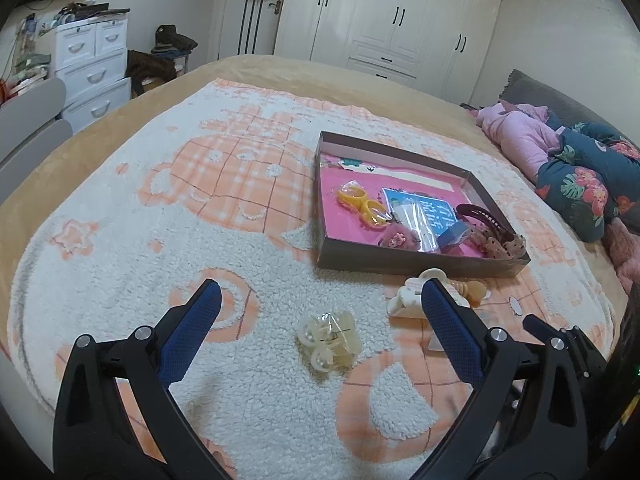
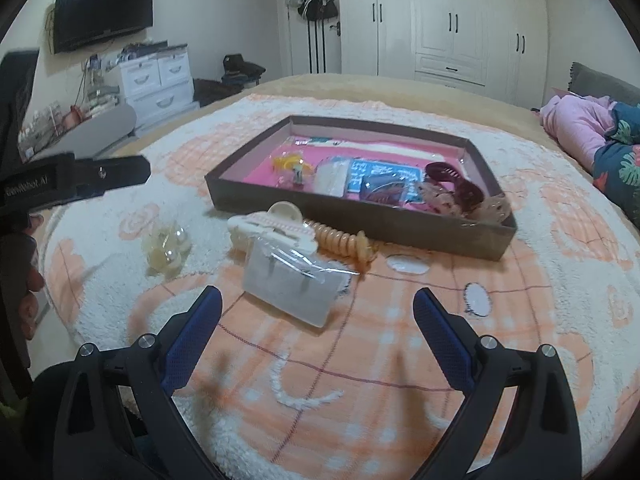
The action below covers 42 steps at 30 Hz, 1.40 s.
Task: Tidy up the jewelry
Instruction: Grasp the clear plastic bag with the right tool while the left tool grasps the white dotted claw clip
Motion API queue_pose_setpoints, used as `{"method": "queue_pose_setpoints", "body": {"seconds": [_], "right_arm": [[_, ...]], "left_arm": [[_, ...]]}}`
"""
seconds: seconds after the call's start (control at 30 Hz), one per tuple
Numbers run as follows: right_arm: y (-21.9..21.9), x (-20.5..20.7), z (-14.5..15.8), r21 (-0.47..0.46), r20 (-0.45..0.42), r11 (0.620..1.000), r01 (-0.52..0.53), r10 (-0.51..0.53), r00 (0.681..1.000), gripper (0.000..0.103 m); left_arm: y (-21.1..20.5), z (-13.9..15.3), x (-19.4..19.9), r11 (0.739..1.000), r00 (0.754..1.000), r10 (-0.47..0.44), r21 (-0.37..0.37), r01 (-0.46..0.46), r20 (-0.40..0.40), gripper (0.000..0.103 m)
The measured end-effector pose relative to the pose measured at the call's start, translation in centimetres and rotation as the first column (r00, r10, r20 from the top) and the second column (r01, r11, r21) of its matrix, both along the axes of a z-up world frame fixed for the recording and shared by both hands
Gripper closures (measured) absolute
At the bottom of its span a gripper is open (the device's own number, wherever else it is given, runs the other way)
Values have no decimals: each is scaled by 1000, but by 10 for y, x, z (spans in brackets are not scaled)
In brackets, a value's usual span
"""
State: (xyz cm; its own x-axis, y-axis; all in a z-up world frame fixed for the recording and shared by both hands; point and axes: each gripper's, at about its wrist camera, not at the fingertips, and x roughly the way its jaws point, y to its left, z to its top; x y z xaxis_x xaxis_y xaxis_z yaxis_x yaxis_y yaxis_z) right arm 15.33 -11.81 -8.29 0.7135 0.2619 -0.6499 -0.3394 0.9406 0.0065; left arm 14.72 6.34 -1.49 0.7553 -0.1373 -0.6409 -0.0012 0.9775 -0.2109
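A shallow brown box with a pink floor [image 1: 416, 266] [image 2: 360, 222] lies on the bed and holds several hair pieces and packets. In front of it on the blanket lie a cream claw clip [image 1: 408, 296] [image 2: 272, 226], an orange spiral hair tie [image 1: 474, 290] [image 2: 344, 244], a clear packet with small clips [image 2: 288, 284] and a bagged pearl piece [image 1: 330, 340] [image 2: 166, 248]. My left gripper [image 1: 322, 296] is open, the pearl piece lying just below its fingertips. My right gripper [image 2: 318, 300] is open, close before the clear packet. The left gripper's body [image 2: 80, 180] shows at the left edge.
A white and orange fleece blanket [image 1: 200, 200] [image 2: 440, 320] covers the tan bed. Pink and floral bedding [image 1: 560, 160] [image 2: 600, 132] is heaped at the right. A white drawer unit [image 1: 92, 64], a grey chair [image 1: 28, 120] and wardrobes [image 1: 400, 20] stand beyond the bed.
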Motion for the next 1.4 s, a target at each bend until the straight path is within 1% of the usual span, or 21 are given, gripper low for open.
{"method": "queue_pose_setpoints", "body": {"seconds": [0.13, 0.3, 0.43, 0.57, 0.63, 0.7, 0.73, 0.77, 0.8, 1.03, 1.17, 1.27, 1.3, 1.37, 1.4], "right_arm": [[4, 11, -6, -6, -25, 1000, 17, -17, 1000, 9], [6, 32, -12, 54, -97, 996, 71, -65, 993, 9], [14, 39, -14, 36, -98, 997, 69, -65, 993, 9], [17, 46, -19, 26, -118, 997, 78, -74, 990, 10], [16, 49, -21, 37, -135, 996, 78, -73, 988, 17], [12, 50, -22, 56, -143, 995, 79, -70, 987, 31], [10, 49, -21, 62, -140, 995, 77, -68, 988, 40], [8, 48, -20, 68, -138, 995, 73, -63, 988, 45], [5, 47, -19, 75, -139, 995, 70, -59, 989, 52], [-23, 36, -15, 112, -158, 991, 79, -61, 986, 60], [-53, 33, -9, 107, -144, 986, 130, -114, 983, 62], [-79, 34, -6, 114, -140, 977, 181, -165, 976, 67], [-88, 35, -5, 121, -139, 973, 199, -182, 973, 71], [-101, 36, -4, 135, -143, 966, 221, -201, 969, 83], [-108, 37, -3, 144, -145, 962, 230, -210, 967, 84]], "left_arm": [[-8, -2, 7, 1000, 1000, -15, -3, 15, -9, 11], [-13, -9, 20, 1000, 999, -5, 1, 5, -51, 11], [-11, -12, 26, 1000, 998, 9, -9, -10, -64, 11], [-13, -12, 31, 1000, 998, 8, -16, -9, -68, 11], [-16, -12, 34, 1000, 997, -1, -17, -1, -73, 11], [-21, -13, 36, 1000, 997, -13, -10, 12, -79, 11], [-25, -14, 37, 1000, 996, -21, -6, 20, -84, 11], [-28, -15, 38, 1000, 996, -29, -4, 28, -88, 11], [-32, -15, 39, 999, 995, -40, -2, 40, -91, 11], [-58, -18, 43, 992, 987, -116, 33, 120, -113, 11], [-76, -19, 48, 983, 978, -166, 59, 175, -127, 11], [-93, -23, 52, 972, 969, -202, 90, 216, -141, 11], [-98, -25, 54, 969, 966, -211, 101, 227, -147, 11], [-105, -29, 58, 964, 961, -226, 104, 244, -159, 15], [-109, -33, 60, 961, 957, -235, 109, 256, -171, 19]]}}
